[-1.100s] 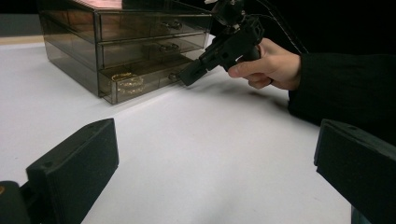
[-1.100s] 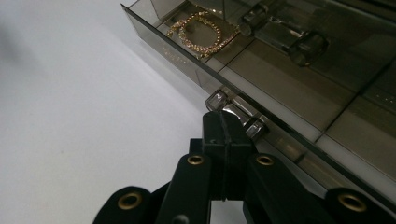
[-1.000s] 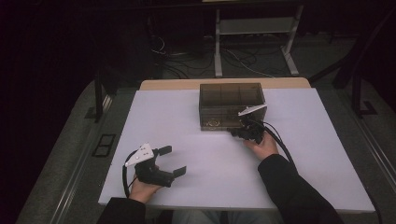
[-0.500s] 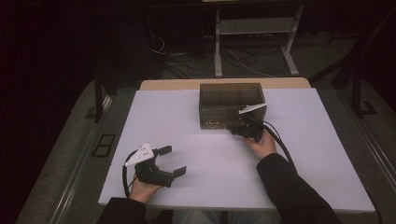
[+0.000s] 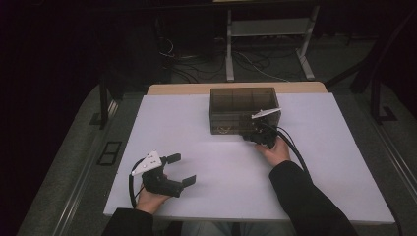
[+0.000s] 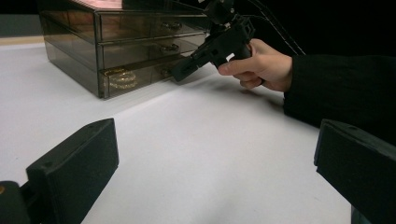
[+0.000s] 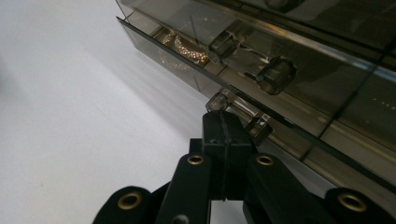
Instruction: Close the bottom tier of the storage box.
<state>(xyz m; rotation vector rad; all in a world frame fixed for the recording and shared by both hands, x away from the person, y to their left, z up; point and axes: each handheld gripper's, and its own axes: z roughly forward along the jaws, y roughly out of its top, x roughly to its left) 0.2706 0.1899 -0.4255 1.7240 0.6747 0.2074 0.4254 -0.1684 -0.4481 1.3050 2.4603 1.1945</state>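
Note:
A smoked see-through drawer box (image 5: pixel 235 101) with three drawers stands at the back middle of the white table (image 5: pixel 196 147). A gold bracelet (image 7: pixel 184 44) lies in the bottom drawer (image 6: pixel 135 77). My right gripper (image 5: pixel 249 132) is at the box's front right, jaws pressed together with nothing between them. Its tip (image 7: pixel 227 123) touches the underside of the bottom drawer's clear handle (image 7: pixel 236 106). My left gripper (image 5: pixel 182 169) rests near the table's front left, open and empty, far from the box. The left gripper view looks between its jaws (image 6: pixel 217 172) toward the right gripper (image 6: pixel 182 73).
The table has free white surface between the two hands and to the right of the box. Behind the table, a metal stand (image 5: pixel 268 44) and loose cables (image 5: pixel 196 64) sit on the dark floor. A cable (image 5: pixel 295 150) trails from the right gripper along the sleeve.

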